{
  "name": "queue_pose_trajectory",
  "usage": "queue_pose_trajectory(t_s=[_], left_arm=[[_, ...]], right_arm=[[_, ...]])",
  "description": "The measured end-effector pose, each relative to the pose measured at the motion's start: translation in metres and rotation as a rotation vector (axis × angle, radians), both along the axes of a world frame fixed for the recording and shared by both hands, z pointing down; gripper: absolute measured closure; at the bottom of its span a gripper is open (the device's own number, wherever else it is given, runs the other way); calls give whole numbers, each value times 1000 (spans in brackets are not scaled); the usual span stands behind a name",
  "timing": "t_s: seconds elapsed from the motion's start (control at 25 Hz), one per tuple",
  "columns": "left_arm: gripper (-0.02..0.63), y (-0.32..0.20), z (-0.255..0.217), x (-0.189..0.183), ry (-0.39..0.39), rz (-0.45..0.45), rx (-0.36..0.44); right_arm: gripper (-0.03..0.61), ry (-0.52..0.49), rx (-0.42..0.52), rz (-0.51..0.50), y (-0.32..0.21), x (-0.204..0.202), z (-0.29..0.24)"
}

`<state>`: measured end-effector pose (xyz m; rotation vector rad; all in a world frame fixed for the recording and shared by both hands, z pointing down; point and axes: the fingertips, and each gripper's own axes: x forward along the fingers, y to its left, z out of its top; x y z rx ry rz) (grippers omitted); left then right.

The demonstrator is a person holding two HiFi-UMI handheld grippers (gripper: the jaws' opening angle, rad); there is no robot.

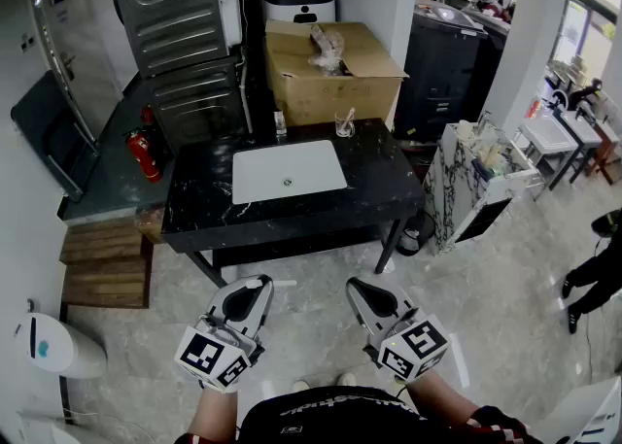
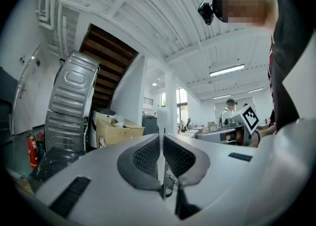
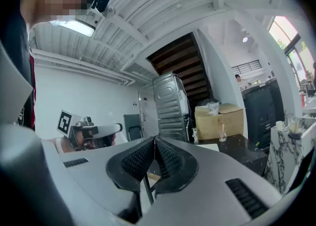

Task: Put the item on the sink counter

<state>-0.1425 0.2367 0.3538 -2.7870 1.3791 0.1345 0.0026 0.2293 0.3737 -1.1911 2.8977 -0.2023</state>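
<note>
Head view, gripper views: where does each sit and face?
Head view: on the head, steeply down at the sink counter; left gripper, right gripper, forearms show.
Left gripper view: on it, level toward the cardboard box; jaws pinch a thin white item.
Right gripper view: likewise level; jaws shut.
All share the cardboard box.

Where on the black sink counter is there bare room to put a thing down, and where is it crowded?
The black marble counter is bare left of the white rectangular sink basin, right of it, and in the narrow strip in front. It is crowded only behind the basin, where a small container and a clear glass stand.
</note>
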Motion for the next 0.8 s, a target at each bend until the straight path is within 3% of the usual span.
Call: queue_pose_trajectory(t_s=[0.4, 0.8], left_arm=[[584, -1, -5, 4, -2, -3, 9], [584, 1, -5, 18, -10, 9, 10]], right_arm=[[540, 8, 12, 8, -2, 6, -2], [538, -63, 10, 17, -2, 21, -8]])
